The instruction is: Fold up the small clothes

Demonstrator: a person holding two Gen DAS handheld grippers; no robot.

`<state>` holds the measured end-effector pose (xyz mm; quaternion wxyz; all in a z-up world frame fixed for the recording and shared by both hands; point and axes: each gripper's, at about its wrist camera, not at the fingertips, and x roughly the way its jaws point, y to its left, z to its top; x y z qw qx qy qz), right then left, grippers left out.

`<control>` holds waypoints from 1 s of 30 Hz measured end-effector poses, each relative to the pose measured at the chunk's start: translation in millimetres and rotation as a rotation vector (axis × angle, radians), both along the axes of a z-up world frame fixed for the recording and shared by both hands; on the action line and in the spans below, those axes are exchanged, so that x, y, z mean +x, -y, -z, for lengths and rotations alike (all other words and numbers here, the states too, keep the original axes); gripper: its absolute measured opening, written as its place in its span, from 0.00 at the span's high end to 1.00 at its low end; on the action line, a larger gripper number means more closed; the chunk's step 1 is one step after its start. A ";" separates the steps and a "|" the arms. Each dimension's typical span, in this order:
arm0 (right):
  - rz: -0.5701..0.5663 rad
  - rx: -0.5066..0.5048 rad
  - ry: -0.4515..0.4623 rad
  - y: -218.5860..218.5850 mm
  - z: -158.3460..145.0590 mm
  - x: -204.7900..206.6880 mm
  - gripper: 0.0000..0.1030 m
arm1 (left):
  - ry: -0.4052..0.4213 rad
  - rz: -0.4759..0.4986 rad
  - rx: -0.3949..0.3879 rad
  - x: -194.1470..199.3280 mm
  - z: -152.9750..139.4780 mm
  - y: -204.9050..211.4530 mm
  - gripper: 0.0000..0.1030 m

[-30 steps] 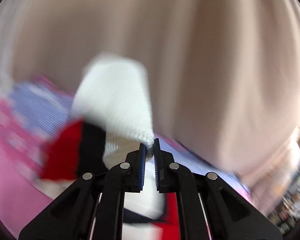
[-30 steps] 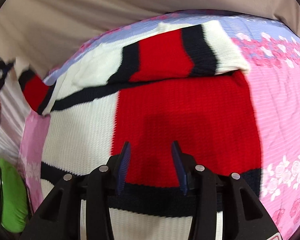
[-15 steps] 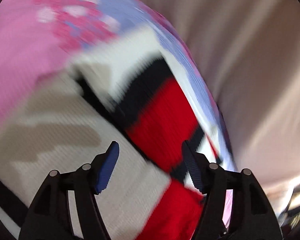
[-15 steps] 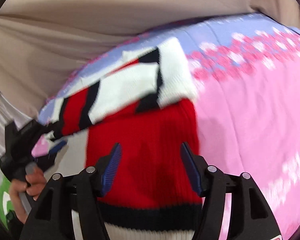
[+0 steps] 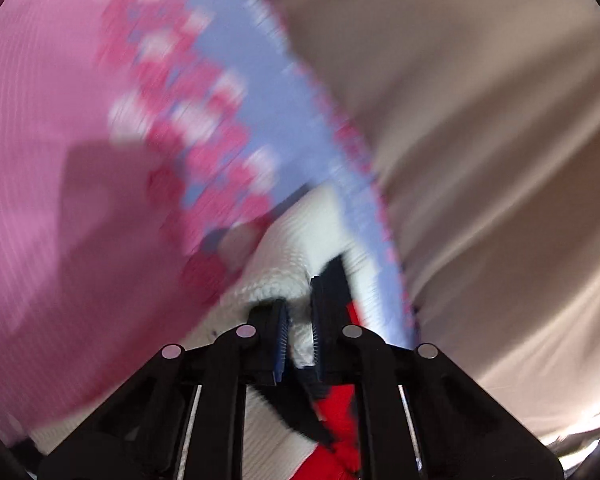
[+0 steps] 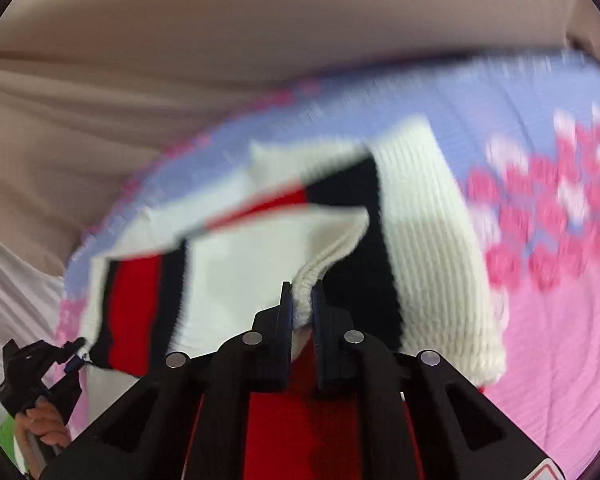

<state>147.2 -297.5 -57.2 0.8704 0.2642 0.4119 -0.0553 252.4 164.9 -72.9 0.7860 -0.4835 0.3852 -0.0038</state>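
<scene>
Both pairs of fingers now pinch knit. My left gripper (image 5: 299, 334) is pressed together on a white ribbed edge of the sweater (image 6: 432, 248); my right gripper (image 6: 302, 308) is clamped on a white ribbed cuff rising just ahead of its tips. Half a second ago both sets of jaws stood spread over the garment with nothing between them — so the grasp has just been made on both sides. A second back the left had held a white cuff, then let go; this is a fresh hold.

Reading: a new fold is starting, both hands set to carry fabric over together.

Sweater — chunky rib knit, blocks of white, red and black. Lies on the pink floral bedspread (image 6: 548, 360), already doubled once: a striped sleeve runs across it beyond my right fingertips. Red panel sits below and behind the right fingers. Both views motion-blurred; exact edges unclear.
</scene>
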 end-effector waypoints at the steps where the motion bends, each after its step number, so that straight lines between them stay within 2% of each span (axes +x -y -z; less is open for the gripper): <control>1: -0.004 -0.013 0.064 -0.4 -22.5 -1.2 0.92 | 0.003 0.001 0.013 -0.3 -1.5 -0.5 0.91; 2: 0.001 -0.028 0.124 1.3 -42.5 -4.9 0.92 | -0.013 0.012 0.038 1.4 3.9 0.1 0.91; 4: 0.021 -0.060 0.175 9.7 -56.5 -11.7 0.92 | -0.077 0.017 0.080 2.8 28.0 5.8 0.91; 6: 0.043 -0.057 0.094 26.9 -27.7 -8.0 0.93 | -0.133 0.010 0.097 7.5 55.9 9.6 0.91; 8: 0.055 0.002 -0.078 39.8 31.6 5.4 0.93 | -0.090 0.013 0.111 -6.6 60.1 5.1 0.91; 9: 0.040 0.012 -0.120 39.9 49.8 7.9 0.93 | -0.074 0.030 0.146 -7.9 58.3 8.4 0.90; 10: 0.036 -0.003 -0.055 39.5 50.2 2.0 0.94 | -0.064 0.041 0.167 -9.0 58.1 10.2 0.90; 13: 0.081 0.009 -0.091 41.9 35.1 -3.2 0.87 | -0.032 0.046 0.154 -10.2 62.5 10.1 0.90; 15: 0.181 -0.098 -0.075 36.4 7.7 -23.0 0.76 | -0.002 0.058 0.144 -20.4 62.5 6.9 0.90; 16: 0.194 -0.112 -0.036 28.8 -5.3 -29.9 0.76 | 0.009 0.066 0.148 -23.1 63.9 4.2 0.90; 18: 0.084 -0.073 0.013 -5.2 -23.6 -19.6 0.76 | 0.044 0.091 0.165 -23.6 64.0 4.5 0.90; 21: -0.279 -0.061 0.022 -99.1 -38.5 47.0 0.76 | 0.093 0.127 0.196 -23.2 67.4 5.7 0.90; 23: -0.447 -0.059 0.034 -159.6 -36.8 88.2 0.76 | 0.116 0.154 0.228 -24.2 68.5 9.5 0.90; 25: -0.563 -0.054 -0.009 -207.8 -24.7 128.1 0.76 | 0.147 0.183 0.255 -28.2 68.8 10.8 0.90; 26: -0.607 -0.045 -0.048 -227.9 -14.6 146.9 0.79 | 0.154 0.185 0.245 -29.5 69.6 9.2 0.90; 28: -0.660 -0.022 -0.124 -258.5 9.4 176.8 0.88 | 0.164 0.184 0.212 -30.7 72.6 4.9 0.90; 29: -0.673 -0.035 -0.153 -271.0 19.8 192.4 0.98 | 0.169 0.183 0.202 -32.5 72.9 3.3 0.90; 30: -0.673 -0.060 -0.164 -273.4 26.7 198.5 1.00 | 0.174 0.181 0.190 -34.0 73.5 1.9 0.90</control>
